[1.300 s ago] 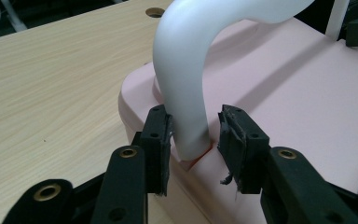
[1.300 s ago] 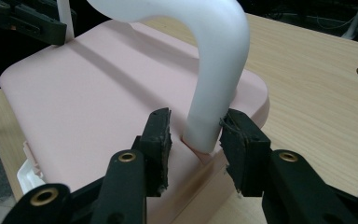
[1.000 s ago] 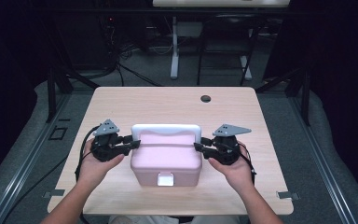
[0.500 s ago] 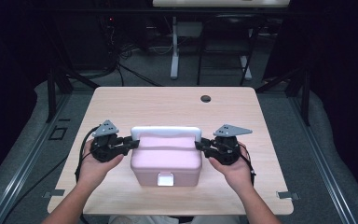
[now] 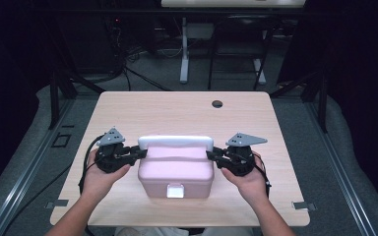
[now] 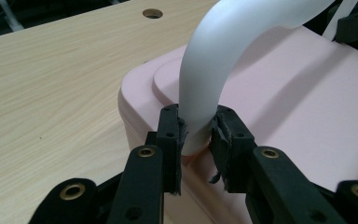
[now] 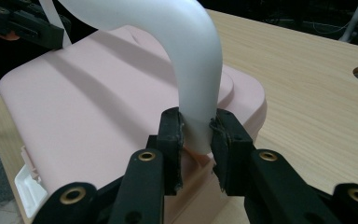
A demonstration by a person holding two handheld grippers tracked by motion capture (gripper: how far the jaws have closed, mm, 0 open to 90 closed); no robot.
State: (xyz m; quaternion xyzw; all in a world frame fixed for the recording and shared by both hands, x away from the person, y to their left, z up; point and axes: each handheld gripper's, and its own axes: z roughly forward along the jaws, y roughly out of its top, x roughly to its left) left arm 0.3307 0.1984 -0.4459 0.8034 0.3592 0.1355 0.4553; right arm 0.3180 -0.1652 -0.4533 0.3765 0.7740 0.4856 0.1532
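A pink box with a white latch at its front sits on the near half of the wooden table. Its white arched handle stands upright. My left gripper grips the handle's left end; in the left gripper view the pads press on the handle just above the lid, after the jaws have just been closing. My right gripper holds the other end, where its pads squeeze the handle; its jaws too have been closing.
A round cable hole lies in the far part of the table. Bare wood surrounds the box on all sides. Beyond the far edge stand dark desk legs and cables on the floor.
Both pairs of jaws have narrowed onto the handle's ends. The hands and the box stay in place.
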